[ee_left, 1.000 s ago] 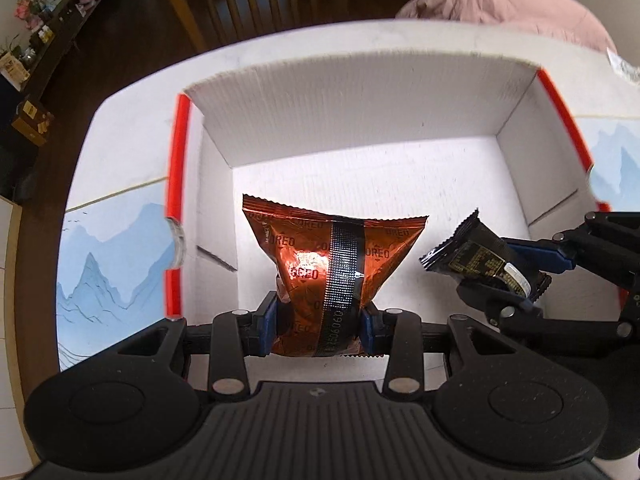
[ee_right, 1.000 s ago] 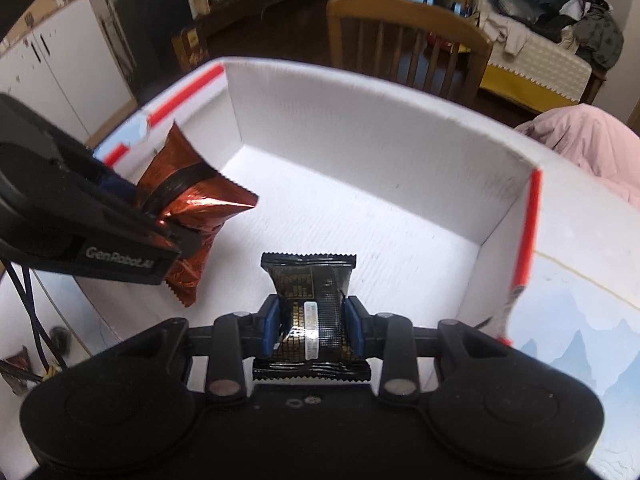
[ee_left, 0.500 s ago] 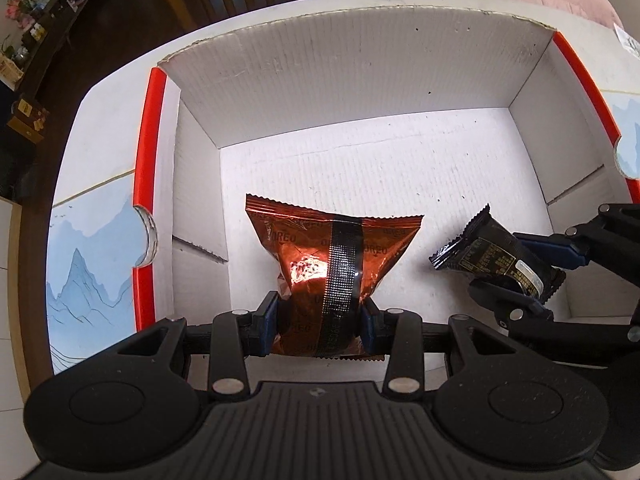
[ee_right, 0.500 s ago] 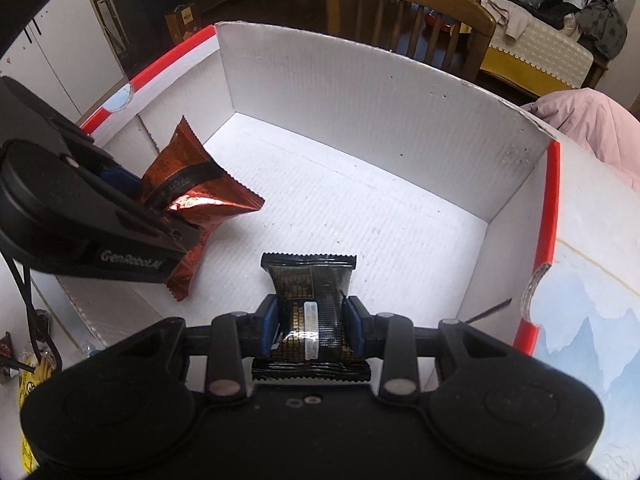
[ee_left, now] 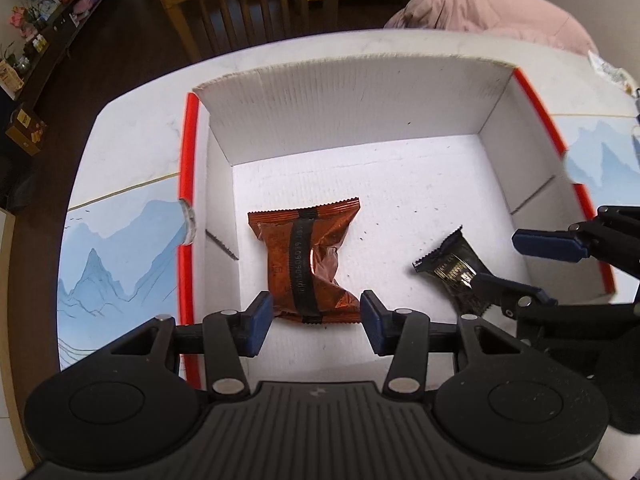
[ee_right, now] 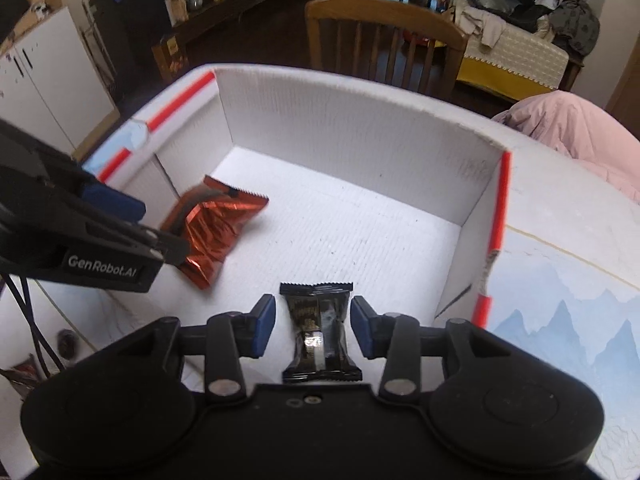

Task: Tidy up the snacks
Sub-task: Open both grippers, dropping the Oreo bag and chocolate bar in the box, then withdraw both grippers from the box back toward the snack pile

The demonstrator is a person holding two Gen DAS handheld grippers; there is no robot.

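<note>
A copper-orange snack packet lies flat on the floor of the white cardboard box, near its left wall. My left gripper hovers just above the packet's near end; its jaws are opening and the pads stand clear of the wrapper. To the right a small black snack packet lies on the box floor. My right gripper straddles it with jaws opening, a gap showing on each side. From the right wrist view the orange packet sits behind the left gripper's black finger.
The box has red-edged side flaps with blue mountain prints and stands on a white table. A wooden chair stands behind the table, and a pink cloth heap lies at the back right. Another wrapper lies left of the box.
Both grippers have let go: the orange packet and the black packet dropped from the jaws onto the box floor. Both grippers have lifted slightly and their jaws have spread.
</note>
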